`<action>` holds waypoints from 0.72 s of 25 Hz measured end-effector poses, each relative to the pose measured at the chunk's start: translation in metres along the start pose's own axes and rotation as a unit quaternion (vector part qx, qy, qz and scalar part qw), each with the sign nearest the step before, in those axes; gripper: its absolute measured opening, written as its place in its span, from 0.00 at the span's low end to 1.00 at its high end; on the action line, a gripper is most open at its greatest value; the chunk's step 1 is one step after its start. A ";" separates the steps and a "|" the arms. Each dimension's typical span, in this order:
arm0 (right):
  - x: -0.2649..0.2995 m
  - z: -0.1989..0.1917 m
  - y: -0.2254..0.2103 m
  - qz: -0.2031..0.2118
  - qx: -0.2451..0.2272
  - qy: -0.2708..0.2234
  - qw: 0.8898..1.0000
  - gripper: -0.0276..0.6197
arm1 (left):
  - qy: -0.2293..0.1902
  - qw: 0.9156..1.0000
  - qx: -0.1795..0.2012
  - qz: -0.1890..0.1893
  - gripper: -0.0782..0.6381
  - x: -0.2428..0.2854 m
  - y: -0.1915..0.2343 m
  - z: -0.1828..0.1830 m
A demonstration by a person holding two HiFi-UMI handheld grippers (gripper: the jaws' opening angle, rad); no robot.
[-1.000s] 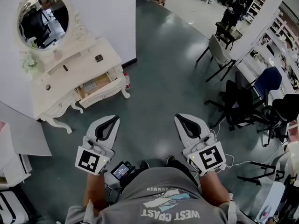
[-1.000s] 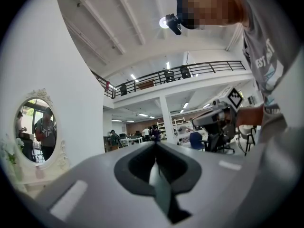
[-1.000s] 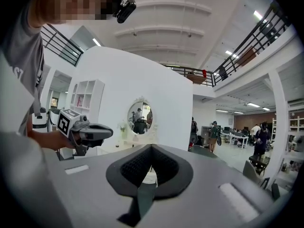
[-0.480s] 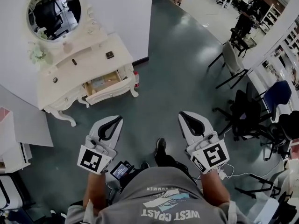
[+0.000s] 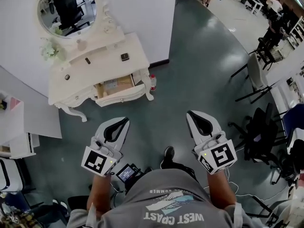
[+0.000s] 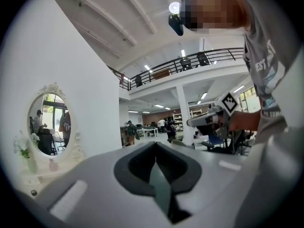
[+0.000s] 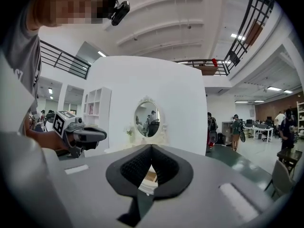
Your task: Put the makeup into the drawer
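Makeup (image 5: 125, 57), a small dark square piece, on the right half of the white dressing table (image 5: 102, 68), near its back edge. 2 smaller dark pieces further left on the same top: 1 short stick (image 5: 88, 60) and 1 round piece (image 5: 67, 77) near the front edge. Directly below that front edge, the drawer (image 5: 117, 86), pulled out, with flat pale things inside. Behind, an oval mirror (image 5: 71, 6) against the white wall (image 5: 142, 13), with pale flowers (image 5: 49, 50) at its lower left. A small red-capped bottle (image 5: 153, 81) on the floor just beside the table's right front leg.

Wide bare grey-green floor (image 5: 190, 61) between table and tongs. Chairs (image 5: 254, 75) well off to the right, a low white shelf (image 5: 16, 141) to the left.

Left gripper (image 5: 126, 120) and right gripper (image 5: 190, 113) side by side, well apart from each other and well short of the table, the makeup up and to the left of both. Both closed tip to tip, with nothing between the jaws. In the right gripper view, part of the open drawer showing through the hole behind the closed tips.
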State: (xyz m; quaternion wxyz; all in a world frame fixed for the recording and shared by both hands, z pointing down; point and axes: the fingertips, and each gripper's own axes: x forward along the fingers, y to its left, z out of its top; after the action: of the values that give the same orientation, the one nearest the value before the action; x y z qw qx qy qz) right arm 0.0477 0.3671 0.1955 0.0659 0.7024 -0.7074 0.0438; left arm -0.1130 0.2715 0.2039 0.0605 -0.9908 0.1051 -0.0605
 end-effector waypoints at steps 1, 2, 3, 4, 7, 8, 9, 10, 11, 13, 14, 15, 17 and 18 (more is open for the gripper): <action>0.006 0.000 -0.009 0.007 0.001 -0.001 1.000 0.05 | -0.002 1.000 0.004 0.006 0.11 0.009 0.002 0.002; 0.012 -0.001 -0.018 0.014 0.002 -0.001 1.000 0.05 | 0.000 1.000 0.006 0.012 0.11 0.018 0.004 0.003; 0.018 -0.001 -0.027 0.021 0.003 -0.001 1.000 0.05 | 0.004 1.000 0.006 0.017 0.11 0.026 0.005 0.002; 0.025 -0.002 -0.034 0.028 0.004 -0.001 1.000 0.05 | 0.008 1.000 0.006 0.021 0.11 0.035 0.007 0.001; 0.043 -0.005 -0.055 0.050 0.005 -0.001 0.999 0.05 | 0.017 0.999 0.005 0.036 0.11 0.057 0.013 0.000; 0.048 -0.006 -0.061 0.057 0.005 -0.001 0.998 0.05 | 0.018 0.999 0.005 0.042 0.11 0.063 0.014 0.001; 0.053 -0.006 -0.066 0.064 0.005 -0.003 0.998 0.05 | 0.019 0.999 0.005 0.049 0.11 0.069 0.015 0.001; 0.057 -0.006 -0.072 0.070 0.004 -0.004 0.998 0.05 | 0.020 0.998 0.005 0.055 0.11 0.074 0.017 0.001; 0.062 -0.006 -0.078 0.074 0.004 -0.005 0.997 0.05 | 0.021 0.998 0.003 0.060 0.11 0.080 0.019 0.001; 0.072 -0.006 -0.089 0.080 0.004 -0.007 0.997 0.05 | 0.026 0.997 -0.002 0.067 0.11 0.090 0.023 0.000; 0.077 -0.006 -0.094 0.083 0.006 -0.007 0.997 0.05 | 0.029 0.997 -0.006 0.068 0.11 0.095 0.025 -0.001; 0.082 -0.006 -0.098 0.085 0.008 -0.006 0.996 0.05 | 0.034 0.997 -0.009 0.070 0.11 0.099 0.027 -0.002; 0.094 -0.009 -0.105 0.088 0.012 -0.004 0.996 0.05 | 0.036 0.997 -0.008 0.073 0.11 0.108 0.035 -0.003; 0.100 -0.010 -0.108 0.090 0.013 -0.002 0.996 0.05 | 0.034 0.997 -0.006 0.075 0.11 0.113 0.040 -0.003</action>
State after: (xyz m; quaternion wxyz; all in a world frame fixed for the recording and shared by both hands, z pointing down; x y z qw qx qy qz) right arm 0.1559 0.2686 0.2179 0.0510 0.6370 -0.7670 0.0574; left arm -0.0116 0.2075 0.2137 0.0550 -0.9779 0.1811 -0.0892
